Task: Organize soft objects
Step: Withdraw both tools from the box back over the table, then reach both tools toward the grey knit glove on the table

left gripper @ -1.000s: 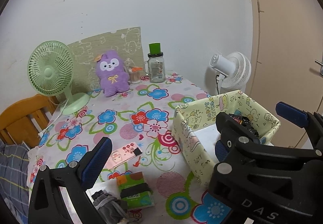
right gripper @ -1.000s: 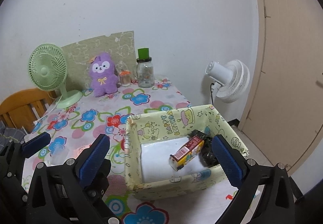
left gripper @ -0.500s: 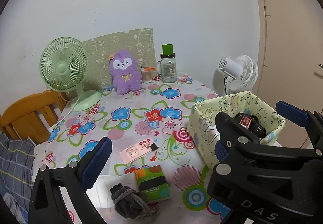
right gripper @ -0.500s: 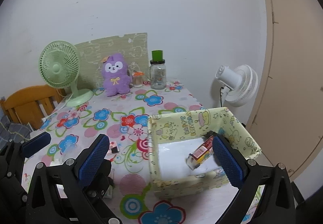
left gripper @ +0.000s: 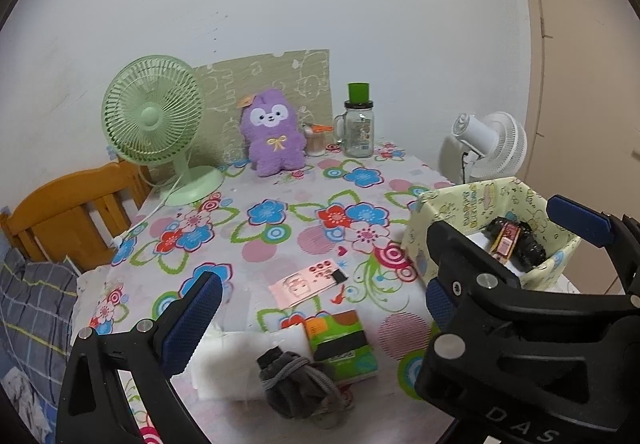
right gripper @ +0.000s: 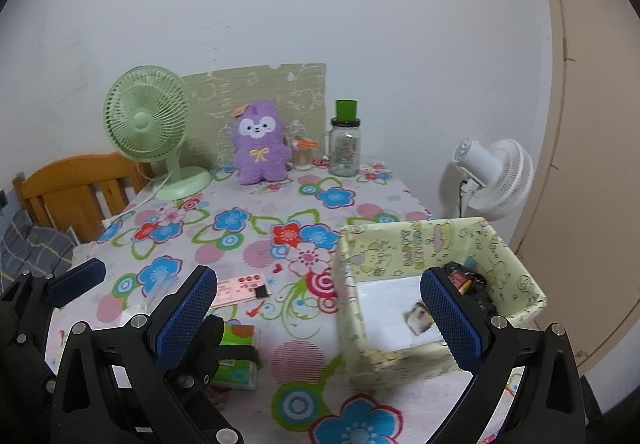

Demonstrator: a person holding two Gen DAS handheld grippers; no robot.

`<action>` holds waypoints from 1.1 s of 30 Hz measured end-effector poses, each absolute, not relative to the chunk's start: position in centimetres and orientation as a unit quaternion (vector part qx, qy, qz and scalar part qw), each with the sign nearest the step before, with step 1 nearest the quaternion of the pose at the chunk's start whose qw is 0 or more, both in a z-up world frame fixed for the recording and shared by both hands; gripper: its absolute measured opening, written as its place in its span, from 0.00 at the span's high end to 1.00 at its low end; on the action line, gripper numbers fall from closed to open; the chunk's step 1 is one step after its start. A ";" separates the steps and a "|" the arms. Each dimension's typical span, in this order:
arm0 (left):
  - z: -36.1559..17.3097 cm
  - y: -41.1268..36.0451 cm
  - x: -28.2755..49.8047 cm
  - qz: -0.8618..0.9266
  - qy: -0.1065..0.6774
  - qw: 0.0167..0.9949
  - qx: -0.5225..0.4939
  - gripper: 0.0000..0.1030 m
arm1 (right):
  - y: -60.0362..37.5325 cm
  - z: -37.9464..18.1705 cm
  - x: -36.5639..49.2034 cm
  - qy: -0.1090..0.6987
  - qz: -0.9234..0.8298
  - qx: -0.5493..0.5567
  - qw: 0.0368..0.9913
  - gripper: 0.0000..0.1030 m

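Observation:
A yellow fabric bin [right gripper: 420,248] stands at the table's right edge, holding a small carton [left gripper: 507,240] and a black bundle [left gripper: 528,244]. A grey rolled sock bundle [left gripper: 296,384], a green tissue pack [left gripper: 344,344] and a white folded cloth [left gripper: 232,360] lie near the front edge. A purple plush [left gripper: 274,132] sits at the back. My left gripper [left gripper: 312,304] is open and empty above the sock and tissue pack. My right gripper [right gripper: 316,316] is open and empty, between the tissue pack [right gripper: 236,356] and the bin.
A green desk fan [left gripper: 154,124] stands back left, a glass jar with green lid [left gripper: 359,124] back right. A pink card [left gripper: 308,282] lies mid-table. A white fan [right gripper: 494,176] is beyond the table's right side. A wooden chair [left gripper: 72,212] is at left.
Both grippers have drawn back and swung left. The sock bundle, tissue pack and white cloth now show fully in the left wrist view. Both stay open.

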State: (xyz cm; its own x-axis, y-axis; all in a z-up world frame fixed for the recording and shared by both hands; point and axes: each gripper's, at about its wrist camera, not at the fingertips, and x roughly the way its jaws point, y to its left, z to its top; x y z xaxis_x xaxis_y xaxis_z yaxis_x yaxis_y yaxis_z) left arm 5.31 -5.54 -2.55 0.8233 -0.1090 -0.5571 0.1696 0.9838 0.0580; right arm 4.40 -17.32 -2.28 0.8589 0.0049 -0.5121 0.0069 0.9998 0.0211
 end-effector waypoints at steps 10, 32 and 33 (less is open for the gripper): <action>-3.6 -3.0 5.5 -0.054 0.300 0.951 0.046 0.00 | -14.3 -3.0 4.7 0.264 0.030 -0.007 0.964 0.00; -8.1 2.0 7.3 -0.041 0.353 0.935 0.023 0.00 | -9.3 -6.6 6.5 0.300 0.060 -0.024 0.952 0.00; -8.4 2.1 7.5 -0.041 0.357 0.933 0.022 0.00 | -9.2 -6.8 6.7 0.303 0.061 -0.024 0.951 0.00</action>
State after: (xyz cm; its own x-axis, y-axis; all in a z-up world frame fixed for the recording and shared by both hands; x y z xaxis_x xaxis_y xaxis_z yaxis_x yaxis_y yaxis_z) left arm 7.49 2.07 -8.43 0.7418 -0.0606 -0.6679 0.0925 0.9956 0.0124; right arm 6.66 -9.17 -6.78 0.8095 0.1005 -0.5785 -0.1297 0.9915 -0.0091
